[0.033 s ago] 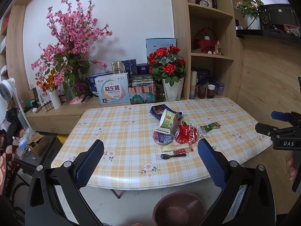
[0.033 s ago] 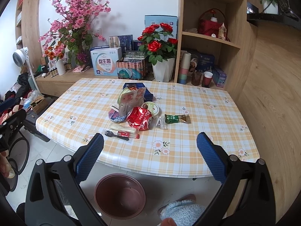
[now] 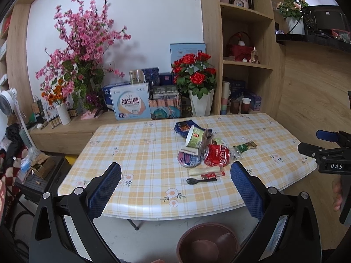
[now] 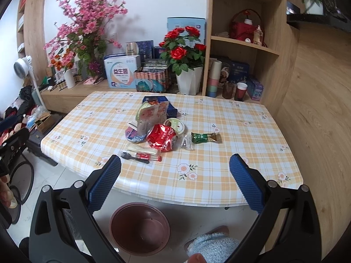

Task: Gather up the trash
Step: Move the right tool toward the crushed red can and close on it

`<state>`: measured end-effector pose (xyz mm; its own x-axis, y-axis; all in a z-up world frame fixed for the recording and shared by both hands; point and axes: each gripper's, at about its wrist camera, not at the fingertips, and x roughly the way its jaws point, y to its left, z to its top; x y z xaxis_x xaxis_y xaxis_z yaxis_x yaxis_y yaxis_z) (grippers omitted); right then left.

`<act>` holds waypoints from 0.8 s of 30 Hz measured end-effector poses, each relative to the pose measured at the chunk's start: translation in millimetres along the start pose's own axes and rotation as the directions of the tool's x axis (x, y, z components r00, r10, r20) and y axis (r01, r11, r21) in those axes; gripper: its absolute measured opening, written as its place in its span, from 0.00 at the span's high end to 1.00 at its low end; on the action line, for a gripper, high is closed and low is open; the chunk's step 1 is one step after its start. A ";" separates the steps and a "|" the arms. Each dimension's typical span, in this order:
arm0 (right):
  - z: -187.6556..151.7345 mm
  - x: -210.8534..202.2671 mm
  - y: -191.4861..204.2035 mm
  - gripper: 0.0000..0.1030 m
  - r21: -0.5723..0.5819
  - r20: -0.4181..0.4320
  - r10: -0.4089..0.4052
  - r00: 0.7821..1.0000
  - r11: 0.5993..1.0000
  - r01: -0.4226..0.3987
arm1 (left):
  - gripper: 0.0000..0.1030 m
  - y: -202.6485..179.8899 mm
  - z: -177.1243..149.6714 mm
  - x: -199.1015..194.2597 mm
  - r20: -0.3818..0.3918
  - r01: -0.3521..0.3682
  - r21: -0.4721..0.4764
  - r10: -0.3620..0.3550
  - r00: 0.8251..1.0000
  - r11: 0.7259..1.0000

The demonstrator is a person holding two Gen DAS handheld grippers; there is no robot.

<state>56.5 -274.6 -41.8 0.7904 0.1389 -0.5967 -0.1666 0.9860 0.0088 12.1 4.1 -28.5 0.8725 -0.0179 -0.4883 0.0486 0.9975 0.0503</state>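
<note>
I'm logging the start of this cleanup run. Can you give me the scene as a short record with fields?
surface: table with checked, flowered cloth
trash pile: crushed red can, paper cup, black fork, green wrapper, grouped mid-table
bin: brown bin on the floor below the near table edge
left tongs: open, holding nothing, short of the pile
right tongs: open, holding nothing
progress: no trash picked up yet

Trash sits clustered mid-table: a crushed red can [image 4: 162, 140], a tipped green paper cup [image 3: 194, 137], a green wrapper [image 4: 205, 137] right, a black plastic fork [image 4: 133, 157] nearest.
</note>
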 end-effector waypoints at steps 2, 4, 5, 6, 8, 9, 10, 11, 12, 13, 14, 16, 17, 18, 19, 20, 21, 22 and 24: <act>-6.3 11.5 -6.6 0.05 0.029 0.002 0.012 1.000 1.000 -0.012 | 0.05 4.8 -8.2 13.5 -0.031 0.013 -0.010 -0.014 0.999 1.000; -14.3 25.7 -8.9 0.05 0.050 -0.013 0.007 1.000 0.999 -0.006 | 0.05 9.1 -15.9 26.2 -0.053 0.015 -0.016 -0.015 0.998 1.000; -16.6 32.9 -9.8 0.05 0.052 -0.020 0.006 1.000 0.999 -0.005 | 0.05 10.8 -20.5 35.0 -0.067 0.013 -0.016 -0.014 0.998 1.000; -20.6 42.5 -10.5 0.05 0.052 -0.031 0.005 1.000 0.999 -0.004 | 0.05 11.7 -23.7 41.2 -0.076 0.013 -0.013 -0.014 0.997 1.000; -25.6 57.2 -10.2 0.05 0.051 -0.049 0.005 0.999 0.999 -0.002 | 0.05 12.4 -30.1 55.4 -0.093 0.012 -0.006 -0.013 0.996 1.000; -27.5 63.6 -11.4 0.05 0.053 -0.058 0.013 0.998 0.999 -0.010 | 0.05 12.8 -32.5 61.5 -0.099 0.014 -0.004 -0.015 0.995 1.000; -28.2 68.2 -11.1 0.05 0.055 -0.066 0.018 0.998 0.998 -0.014 | 0.05 14.1 -33.8 65.8 -0.104 0.015 -0.001 -0.015 0.994 1.000; -28.9 73.7 -9.8 0.05 0.051 -0.076 0.017 0.997 0.999 -0.013 | 0.05 15.3 -36.5 73.7 -0.112 0.003 0.006 -0.002 0.994 1.000; -29.9 78.9 -9.3 0.05 0.046 -0.086 0.010 0.996 0.999 -0.006 | 0.05 16.1 -37.8 78.4 -0.114 -0.015 0.007 0.015 0.993 1.000; -31.1 85.8 -10.3 0.05 0.045 -0.100 0.008 0.995 0.999 -0.004 | 0.05 18.1 -39.0 83.3 -0.116 -0.030 0.001 0.030 0.993 1.000; -32.0 92.5 -11.3 0.05 0.044 -0.117 0.013 0.993 0.999 -0.008 | 0.05 21.6 -40.7 90.3 -0.129 -0.020 -0.016 0.018 0.991 1.000; -33.0 101.4 -11.7 0.05 0.042 -0.134 -0.001 0.991 0.999 0.006 | 0.05 27.8 -42.9 104.2 -0.163 -0.010 -0.043 0.003 0.987 0.999; -33.5 106.8 -12.8 0.05 0.037 -0.141 -0.021 0.990 0.999 0.026 | 0.05 28.5 -44.0 107.4 -0.169 -0.015 -0.044 0.007 0.986 0.999; -34.2 110.9 -13.6 0.05 0.033 -0.145 -0.035 0.989 0.999 0.040 | 0.05 30.8 -44.9 112.8 -0.175 -0.021 -0.045 0.013 0.984 0.999; -34.5 116.5 -15.1 0.05 0.030 -0.148 -0.057 0.987 0.998 0.062 | 0.05 31.5 -45.8 116.1 -0.178 -0.024 -0.047 0.015 0.984 0.999; -34.4 121.2 -17.1 0.05 0.037 -0.153 -0.061 0.986 0.997 0.067 | 0.05 34.5 -46.2 121.3 -0.182 -0.020 -0.057 0.009 0.983 0.998; -34.5 126.0 -20.1 0.06 0.051 -0.160 -0.060 0.985 0.996 0.069 | 0.05 35.0 -46.0 124.3 -0.182 -0.011 -0.064 0.000 0.983 0.998; -34.4 130.4 -22.4 0.06 0.065 -0.164 -0.054 0.985 0.996 0.066 | 0.05 33.7 -45.6 125.7 -0.182 -0.007 -0.065 -0.005 0.983 0.998; -33.2 142.7 -27.7 0.06 0.091 -0.174 -0.034 0.984 0.995 0.050 | 0.05 33.8 -44.1 133.6 -0.179 -0.005 -0.062 -0.006 0.984 0.998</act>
<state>154.3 -285.2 -153.8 0.6810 0.0875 -0.7271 -0.0723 0.9960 0.0522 108.9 38.3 -130.4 0.7708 -0.0118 -0.6369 0.0139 0.9999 -0.0016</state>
